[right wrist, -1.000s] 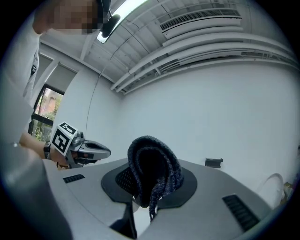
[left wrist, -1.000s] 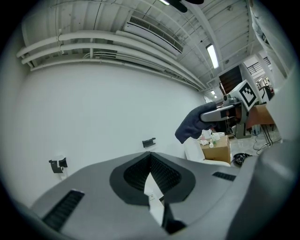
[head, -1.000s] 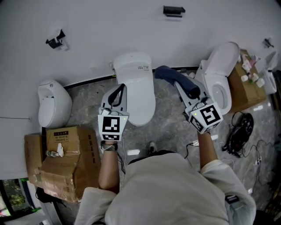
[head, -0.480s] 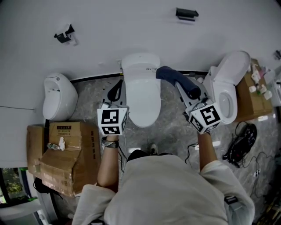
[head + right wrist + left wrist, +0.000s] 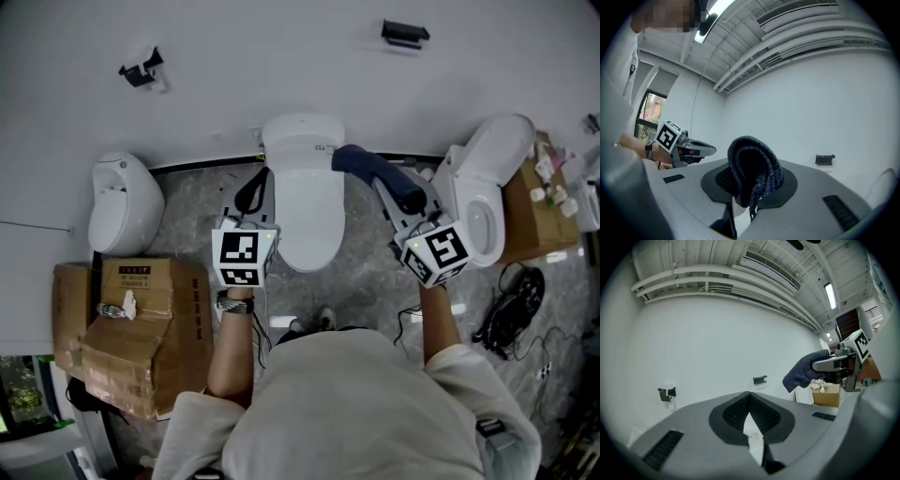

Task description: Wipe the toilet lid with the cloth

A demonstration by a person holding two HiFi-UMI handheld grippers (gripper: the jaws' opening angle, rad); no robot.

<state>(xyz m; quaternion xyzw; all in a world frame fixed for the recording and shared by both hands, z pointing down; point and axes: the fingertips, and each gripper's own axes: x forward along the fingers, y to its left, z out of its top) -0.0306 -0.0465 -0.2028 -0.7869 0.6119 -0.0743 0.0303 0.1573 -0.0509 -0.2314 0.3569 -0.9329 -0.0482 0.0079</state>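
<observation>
While beside the toilet lid (image 5: 305, 206), cloth (image 5: 367, 165) in right tool (image 5: 388, 191); boxes (image 5: 131, 328) left

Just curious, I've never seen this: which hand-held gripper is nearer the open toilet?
Right. The right hand-held gripper, holding the cloth, is just left of the open toilet; the left hand-held gripper is beyond the closed toilet, farther left.

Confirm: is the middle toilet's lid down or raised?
Down. From the head view the toilet lid shows as an unbroken white oval hiding the bowl; the right-hand toilet, by contrast, has its bowl exposed.
</observation>
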